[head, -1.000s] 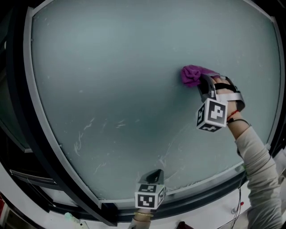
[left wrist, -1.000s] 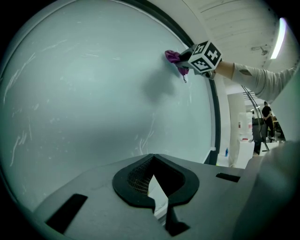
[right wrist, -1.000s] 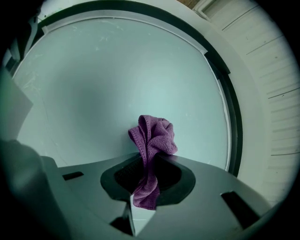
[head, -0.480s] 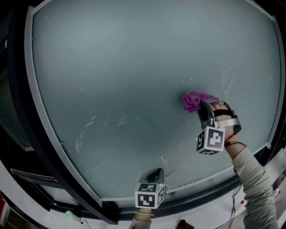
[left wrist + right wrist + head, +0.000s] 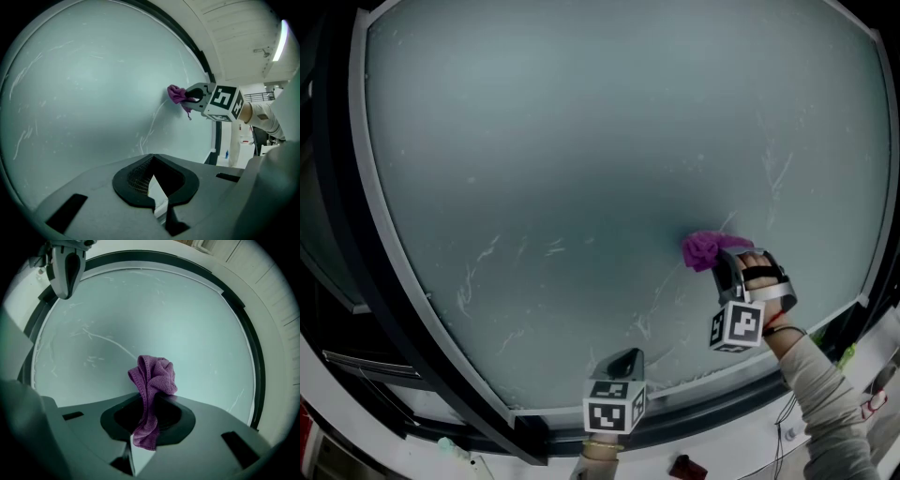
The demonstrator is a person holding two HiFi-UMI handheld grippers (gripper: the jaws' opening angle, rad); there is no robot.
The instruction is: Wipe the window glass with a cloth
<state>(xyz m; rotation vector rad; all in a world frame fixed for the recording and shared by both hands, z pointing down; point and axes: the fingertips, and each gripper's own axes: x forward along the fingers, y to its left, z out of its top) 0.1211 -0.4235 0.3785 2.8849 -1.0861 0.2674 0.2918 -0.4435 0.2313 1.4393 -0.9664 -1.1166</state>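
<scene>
Cloth (image 5: 705, 249), purple, is pinched in the right gripper (image 5: 724, 266) jaws and touches the window glass (image 5: 581, 141). Left gripper (image 5: 624, 360) jaws are pressed together, empty, near the lower frame (image 5: 694, 418).

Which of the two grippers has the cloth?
The right gripper, up on the window glass, pinching the purple cloth. The left gripper is shut and empty, lower down.

Purple cloth (image 5: 705, 249), pale teal glass (image 5: 581, 141), seemingly white-streaked
</scene>
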